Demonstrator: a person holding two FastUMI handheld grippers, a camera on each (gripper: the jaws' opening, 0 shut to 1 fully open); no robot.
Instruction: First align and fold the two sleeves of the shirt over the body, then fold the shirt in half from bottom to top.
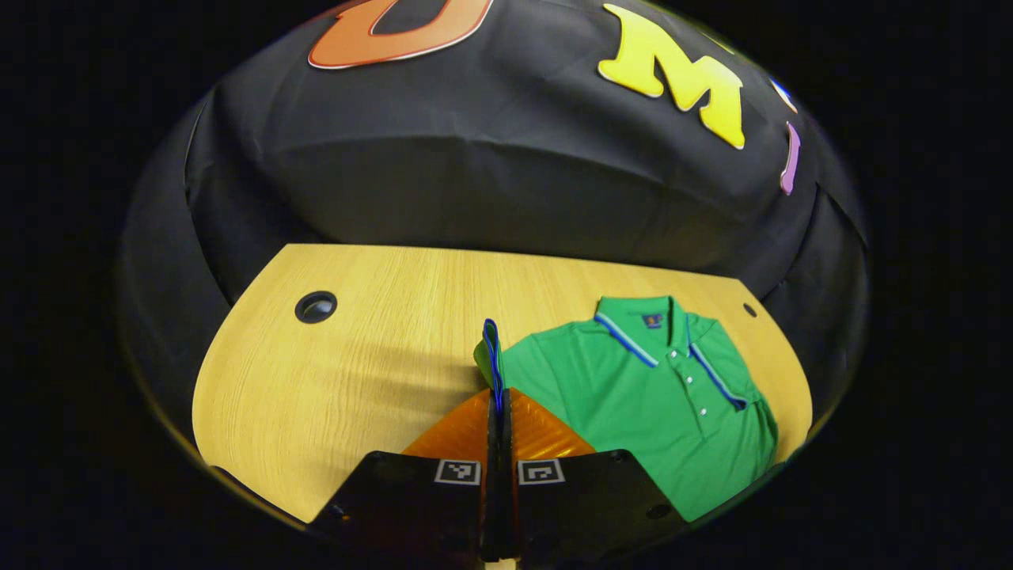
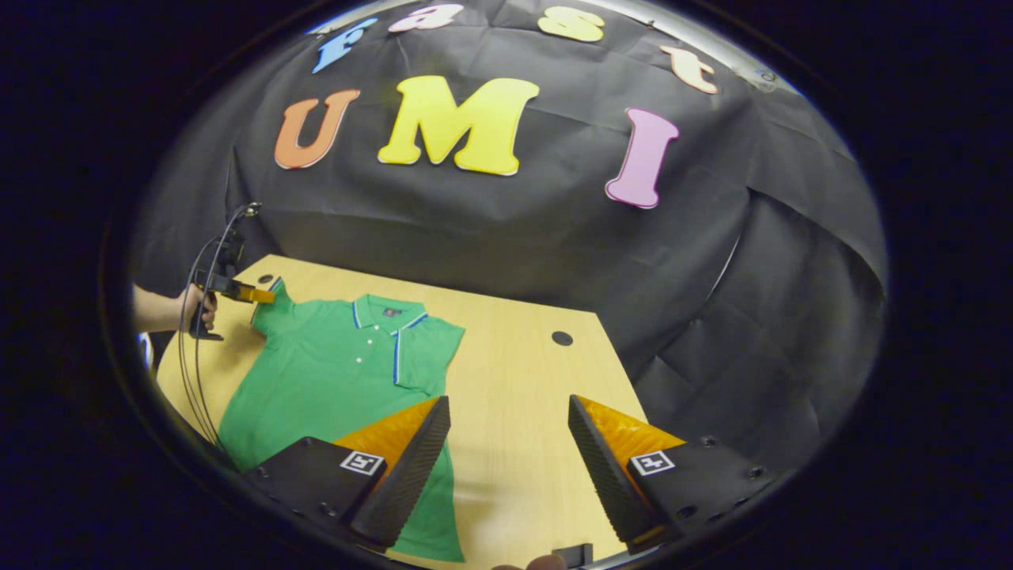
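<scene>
Your left gripper [image 1: 498, 396]: fingers clamped on the shirt's [image 1: 641, 396] sleeve cuff [image 1: 491, 356], lifted just beyond the tips. Right gripper [image 2: 506, 443]: fingers apart over bare desk [image 2: 514, 380], shirt beside its left finger. Sleeve-folding step; next, carry that sleeve across the body.

A light wood-grain desk [image 1: 356, 380] with a round cable hole [image 1: 316, 306] near its far edge stands against a black cloth wall [image 2: 491, 237] that hangs in loose folds; soft light falls on the desk from above
</scene>
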